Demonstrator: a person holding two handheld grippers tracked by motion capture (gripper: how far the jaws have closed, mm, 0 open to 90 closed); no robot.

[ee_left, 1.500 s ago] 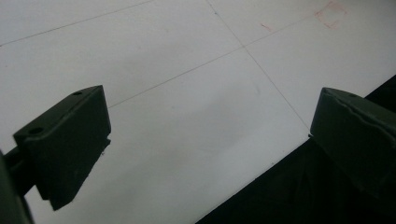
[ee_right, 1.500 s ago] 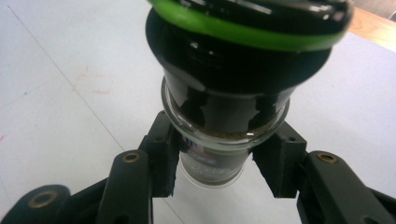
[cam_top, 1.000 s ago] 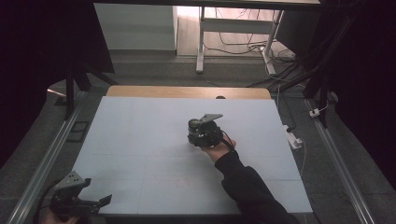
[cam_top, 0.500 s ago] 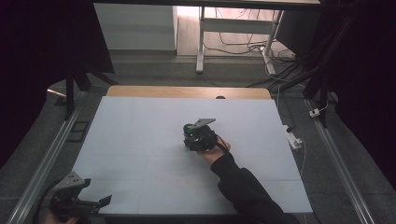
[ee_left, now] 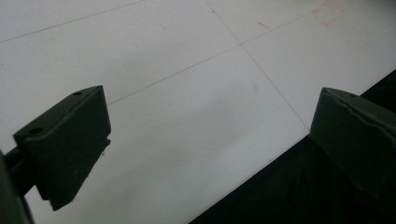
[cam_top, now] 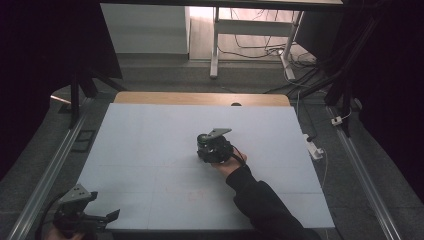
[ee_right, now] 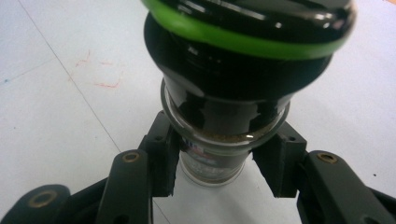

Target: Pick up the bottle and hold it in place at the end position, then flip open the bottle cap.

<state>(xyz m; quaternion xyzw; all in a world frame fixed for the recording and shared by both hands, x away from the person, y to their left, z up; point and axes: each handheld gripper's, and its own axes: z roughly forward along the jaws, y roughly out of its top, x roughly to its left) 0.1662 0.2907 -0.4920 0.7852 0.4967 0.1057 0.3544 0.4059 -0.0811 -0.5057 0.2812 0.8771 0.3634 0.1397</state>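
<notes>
My right gripper (ee_right: 219,161) is shut on the glass body of a small jar (ee_right: 212,170) that has a black top with a green ring (ee_right: 243,39). The jar is close to the camera and tilted over the white table (ee_right: 56,121). In the high view the right gripper (cam_top: 215,147) is near the table's middle, held by a hand in a dark sleeve (cam_top: 260,200). My left gripper (cam_top: 80,212) hangs at the near left corner. Its jaws stand wide apart with nothing between them, and the left gripper (ee_left: 210,140) is over the table's near edge.
The pale blue-white board (cam_top: 150,140) covers the table, with a wooden strip (cam_top: 200,98) along the far edge. Faint red marks (cam_top: 192,192) lie near the front middle. Metal rails (cam_top: 45,170) run down both sides. Cables and a power strip (cam_top: 314,147) lie off the right edge.
The right gripper with the jar has shifted a little left and toward the near side of the table. The left gripper has stayed in place.
</notes>
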